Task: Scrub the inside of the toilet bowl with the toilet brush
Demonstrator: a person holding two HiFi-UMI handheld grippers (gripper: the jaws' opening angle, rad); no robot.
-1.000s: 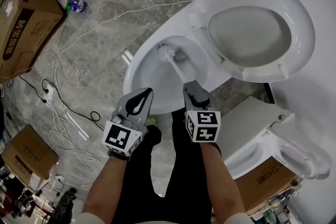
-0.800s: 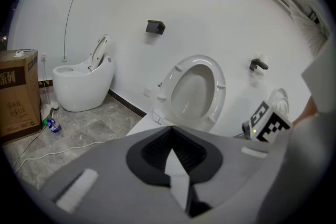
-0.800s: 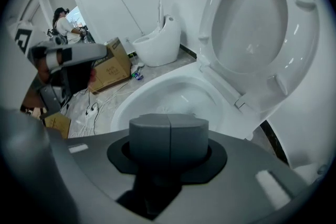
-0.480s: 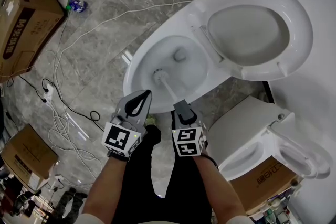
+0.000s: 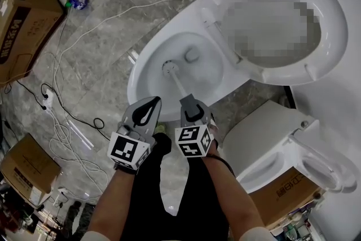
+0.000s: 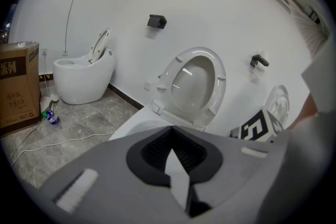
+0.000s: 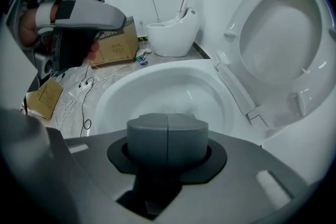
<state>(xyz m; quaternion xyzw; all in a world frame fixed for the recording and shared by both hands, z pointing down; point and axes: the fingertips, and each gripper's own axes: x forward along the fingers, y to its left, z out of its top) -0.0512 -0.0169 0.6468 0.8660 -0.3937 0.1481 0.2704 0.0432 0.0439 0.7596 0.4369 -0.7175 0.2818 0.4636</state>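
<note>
The white toilet bowl (image 5: 141, 73) lies open below me, its seat and lid (image 5: 333, 20) raised at the right. The toilet brush's white head (image 5: 170, 68) rests on the bowl's inner wall left of the drain hole (image 5: 192, 56). Its thin handle (image 5: 181, 86) runs back to my right gripper (image 5: 190, 104), which is shut on it over the bowl's near rim. In the right gripper view the bowl (image 7: 157, 92) fills the middle beyond my right gripper (image 7: 168, 136), and the brush is hidden. My left gripper (image 5: 148, 109) hovers beside it, shut and empty; the left gripper view shows my left gripper (image 6: 173, 152) below the lid (image 6: 194, 84).
White cables (image 5: 62, 115) trail over the grey marble floor at left. Cardboard boxes stand at upper left (image 5: 25, 20) and lower left (image 5: 25, 169). A second toilet (image 5: 293, 155) sits on a box at lower right, another (image 6: 84, 76) by the far wall. A blue bottle (image 5: 76, 3) lies nearby.
The right gripper has drawn back and leftward, dragging the brush head from beside the drain hole to the bowl's left inner wall. The left gripper has hardly moved.
</note>
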